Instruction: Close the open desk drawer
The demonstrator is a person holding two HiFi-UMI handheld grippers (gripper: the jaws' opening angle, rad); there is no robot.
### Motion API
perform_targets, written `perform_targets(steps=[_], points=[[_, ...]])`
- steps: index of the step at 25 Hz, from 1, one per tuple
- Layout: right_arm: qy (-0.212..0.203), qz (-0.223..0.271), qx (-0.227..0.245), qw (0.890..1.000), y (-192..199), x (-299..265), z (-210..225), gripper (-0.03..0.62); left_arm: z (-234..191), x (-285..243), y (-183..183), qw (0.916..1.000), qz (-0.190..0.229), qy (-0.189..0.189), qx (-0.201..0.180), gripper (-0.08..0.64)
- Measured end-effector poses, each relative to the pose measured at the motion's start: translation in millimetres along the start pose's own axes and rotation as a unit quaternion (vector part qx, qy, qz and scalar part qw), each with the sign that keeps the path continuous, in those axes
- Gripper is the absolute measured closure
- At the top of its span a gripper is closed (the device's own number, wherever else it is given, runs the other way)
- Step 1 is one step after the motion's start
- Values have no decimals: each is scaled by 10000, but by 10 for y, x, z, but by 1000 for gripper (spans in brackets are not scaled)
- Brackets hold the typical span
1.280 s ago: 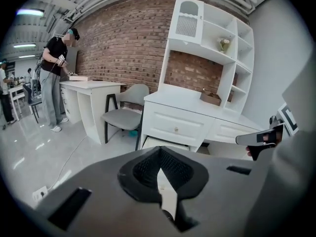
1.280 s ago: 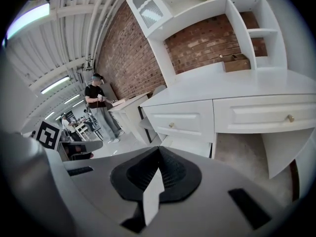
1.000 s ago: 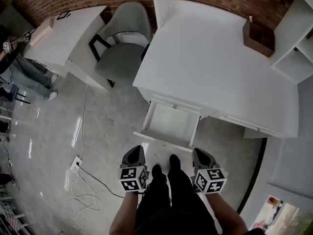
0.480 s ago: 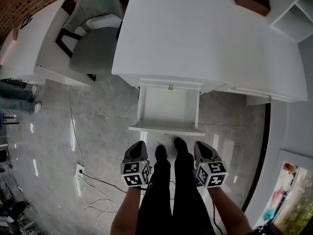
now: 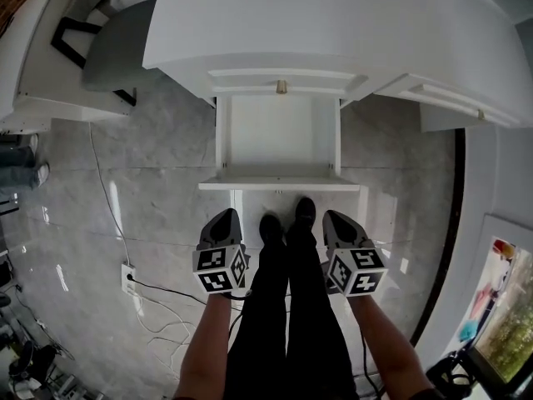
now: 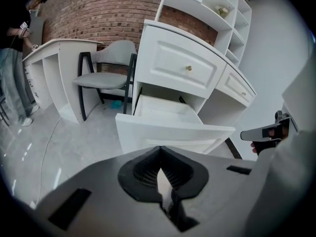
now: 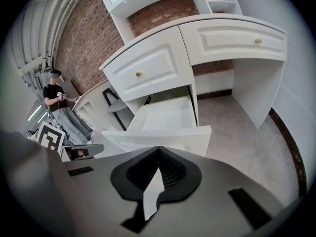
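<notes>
Drawer (image 5: 279, 136): pulled out of the white desk (image 5: 333, 23), above a grey marbled floor (image 5: 141, 207); brick wall (image 6: 98, 14) behind. A second ago it sat skewed and farther off; now it is square ahead. Its length runs away from the person, front panel nearest. Left gripper (image 5: 225, 217) and right gripper (image 5: 333, 217) are short of it, jaws pressed together, empty.

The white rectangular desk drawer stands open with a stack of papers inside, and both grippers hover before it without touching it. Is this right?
No papers: the head view shows the white rectangular desk drawer open but empty. The left gripper and right gripper hover before it without touching it.
</notes>
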State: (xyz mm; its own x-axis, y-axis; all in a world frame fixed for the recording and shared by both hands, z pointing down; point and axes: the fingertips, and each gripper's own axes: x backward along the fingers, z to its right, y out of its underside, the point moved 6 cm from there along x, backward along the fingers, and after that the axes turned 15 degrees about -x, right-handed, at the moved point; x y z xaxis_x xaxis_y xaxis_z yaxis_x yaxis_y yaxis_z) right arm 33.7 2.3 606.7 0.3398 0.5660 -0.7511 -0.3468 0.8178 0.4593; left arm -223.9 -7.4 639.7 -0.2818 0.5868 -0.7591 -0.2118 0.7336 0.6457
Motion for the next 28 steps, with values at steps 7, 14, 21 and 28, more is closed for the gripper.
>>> perform_targets(steps=[7, 14, 21, 28], points=[[10, -6, -95, 10000, 46, -325, 212, 588, -28, -324, 31, 9998, 116, 159, -50, 551], [-23, 171, -237, 9996, -2, -543, 326, 588, -44, -531, -96, 9985, 257, 191, -439, 551], [8, 216, -387, 9990, -84, -679, 291, 588, -71, -582, -126, 9980, 348, 225, -482, 552], [38, 357, -311, 9989, -340, -854, 272, 588, -162, -777, -358, 9979, 482, 194, -383, 551]])
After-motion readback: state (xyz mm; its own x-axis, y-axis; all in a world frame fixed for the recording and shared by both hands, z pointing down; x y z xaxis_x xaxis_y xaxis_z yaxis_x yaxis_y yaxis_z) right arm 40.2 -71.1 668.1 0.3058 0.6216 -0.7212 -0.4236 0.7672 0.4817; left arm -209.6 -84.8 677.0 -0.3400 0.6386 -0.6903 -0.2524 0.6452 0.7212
